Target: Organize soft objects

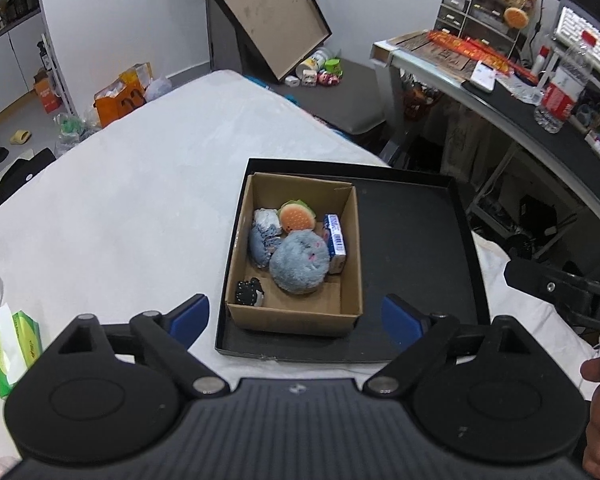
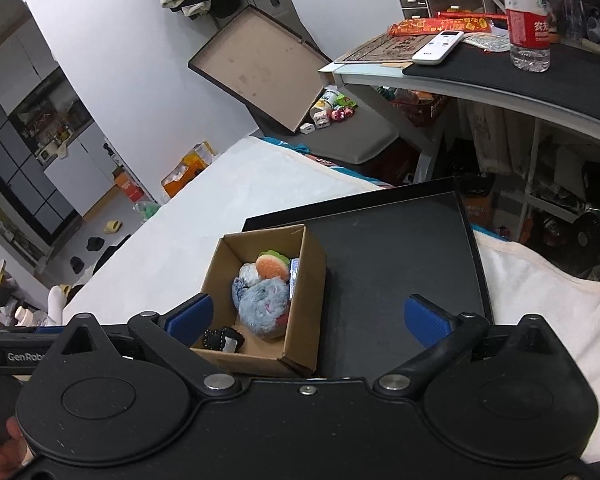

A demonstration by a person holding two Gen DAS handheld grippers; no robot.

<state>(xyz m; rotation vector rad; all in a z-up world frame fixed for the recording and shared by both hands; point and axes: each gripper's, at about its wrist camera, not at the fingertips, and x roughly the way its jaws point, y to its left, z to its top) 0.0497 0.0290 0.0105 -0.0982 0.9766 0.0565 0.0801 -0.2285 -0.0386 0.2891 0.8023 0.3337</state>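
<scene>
Now, from left to right: a green tissue pack (image 1: pixel 18 344) lies at nine o'clock on the bed (image 1: pixel 140 184). My left fingers (image 1: pixel 296 322) are spread wide, holding nothing, just short of the cardboard box (image 1: pixel 296 316). It sits in the left half of the black tray (image 1: pixel 416 240) and holds the grey plush ball (image 1: pixel 299 262), burger toy (image 1: pixel 297 217), a blue-and-white carton (image 1: pixel 336 238) and a small black toy (image 1: pixel 250 292). At three o'clock my right fingers (image 2: pixel 308 318) are also apart and empty. The soft things look gathered already; my worry is clipping the light box's near wall and tipping it.
</scene>
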